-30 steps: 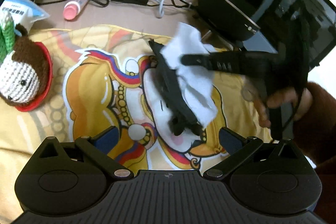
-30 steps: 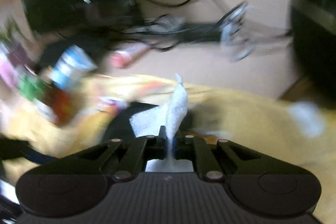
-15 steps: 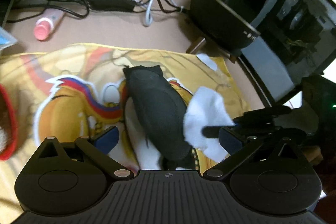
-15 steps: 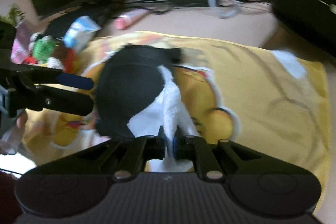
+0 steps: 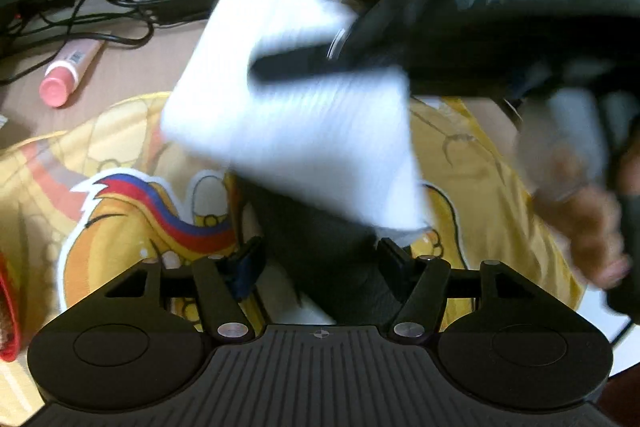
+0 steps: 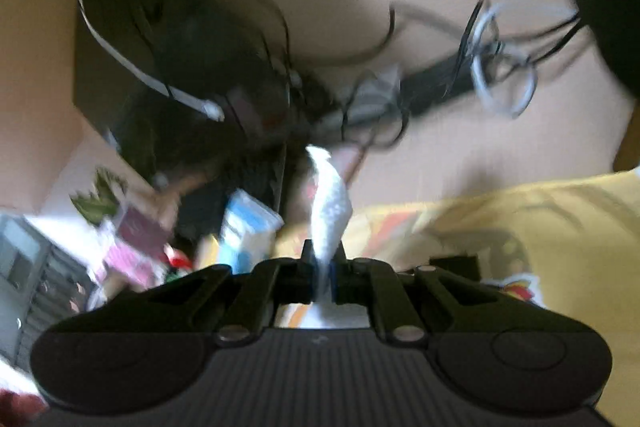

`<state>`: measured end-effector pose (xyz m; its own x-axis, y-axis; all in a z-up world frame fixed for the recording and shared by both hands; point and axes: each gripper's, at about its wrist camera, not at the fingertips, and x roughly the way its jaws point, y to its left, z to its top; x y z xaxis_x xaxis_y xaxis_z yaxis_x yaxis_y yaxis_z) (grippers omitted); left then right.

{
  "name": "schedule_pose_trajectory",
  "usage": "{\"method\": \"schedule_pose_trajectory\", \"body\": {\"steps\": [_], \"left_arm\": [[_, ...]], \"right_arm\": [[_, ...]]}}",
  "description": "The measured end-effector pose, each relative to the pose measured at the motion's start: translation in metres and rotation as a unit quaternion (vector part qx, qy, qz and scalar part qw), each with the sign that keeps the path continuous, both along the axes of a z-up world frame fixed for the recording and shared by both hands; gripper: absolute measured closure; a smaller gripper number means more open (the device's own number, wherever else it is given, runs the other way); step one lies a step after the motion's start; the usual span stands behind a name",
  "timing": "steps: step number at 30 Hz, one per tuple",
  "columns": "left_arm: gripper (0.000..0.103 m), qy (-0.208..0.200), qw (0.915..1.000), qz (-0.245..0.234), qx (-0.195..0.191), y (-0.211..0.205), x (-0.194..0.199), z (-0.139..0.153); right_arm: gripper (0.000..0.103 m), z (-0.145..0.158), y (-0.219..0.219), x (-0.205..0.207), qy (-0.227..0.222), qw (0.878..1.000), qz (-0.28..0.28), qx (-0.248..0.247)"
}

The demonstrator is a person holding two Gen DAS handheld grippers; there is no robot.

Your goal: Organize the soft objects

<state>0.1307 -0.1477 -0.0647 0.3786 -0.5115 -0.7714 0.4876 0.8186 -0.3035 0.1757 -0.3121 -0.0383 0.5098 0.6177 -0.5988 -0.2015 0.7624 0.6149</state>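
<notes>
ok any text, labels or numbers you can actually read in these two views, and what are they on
None can be read.
pink tube: a barcode and small print on its label, too small to read.
blue and white packet: motion blur, no print can be made out.
pink box: blurred, unreadable.
yellow cartoon cloth: a picture only, no words visible.
white cloth: blank.

No text could be read in either view. The pink tube lying on the desk carried a small printed patch that looked like a barcode, too small to make out. The blue-and-white packet in the right wrist view was motion-blurred, so any print on it was lost. The yellow cartoon cloth showed a picture only.
</notes>
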Motion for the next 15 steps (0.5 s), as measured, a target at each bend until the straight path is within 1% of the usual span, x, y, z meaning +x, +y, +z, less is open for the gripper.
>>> {"method": "schedule_pose_trajectory", "body": {"steps": [2, 3, 5, 6, 8, 10, 11, 12, 13, 14, 15], "left_arm": [[0.037, -0.003, 1.0000, 0.004, 0.000, 0.003, 0.000, -0.001], [0.037, -0.004, 1.0000, 0.005, 0.000, 0.004, 0.000, -0.001], [0.035, -0.006, 1.0000, 0.006, -0.001, 0.005, -0.001, -0.002], [0.033, -0.005, 1.0000, 0.006, -0.004, 0.005, 0.000, -0.003], [0.019, 0.000, 0.9999, 0.006, -0.014, 0.003, 0.003, -0.004], [0.014, 0.002, 0.9999, 0.006, -0.016, -0.003, 0.006, -0.004], [0.015, -0.003, 0.9999, 0.005, -0.010, -0.008, 0.007, -0.004], [0.017, -0.008, 1.0000, 0.003, -0.003, -0.013, 0.008, -0.004], [0.031, -0.019, 0.9998, -0.001, 0.009, -0.020, 0.008, -0.003], [0.058, -0.032, 0.9991, -0.009, 0.028, -0.026, 0.006, -0.002], [0.061, -0.042, 0.9980, -0.023, 0.040, -0.030, 0.005, 0.000]], "right_arm": [[0.095, -0.012, 0.003, -0.003, 0.005, 0.998, 0.004, -0.059], [0.095, -0.016, 0.000, -0.007, 0.006, 0.997, 0.003, -0.080], [0.095, -0.020, -0.010, -0.017, 0.011, 0.995, -0.002, -0.104], [0.095, -0.022, -0.015, -0.023, 0.012, 0.992, -0.007, -0.124], [0.095, -0.022, -0.025, -0.035, 0.011, 0.985, -0.019, -0.172], [0.095, -0.021, -0.035, -0.044, 0.011, 0.981, -0.030, -0.191], [0.095, -0.020, -0.041, -0.048, 0.014, 0.982, -0.039, -0.187], [0.094, -0.017, -0.048, -0.051, 0.017, 0.983, -0.049, -0.175], [0.094, -0.012, -0.054, -0.054, 0.018, 0.984, -0.061, -0.165], [0.094, -0.008, -0.059, -0.057, 0.017, 0.985, -0.072, -0.156], [0.094, -0.004, -0.064, -0.061, 0.015, 0.985, -0.082, -0.150]]}}
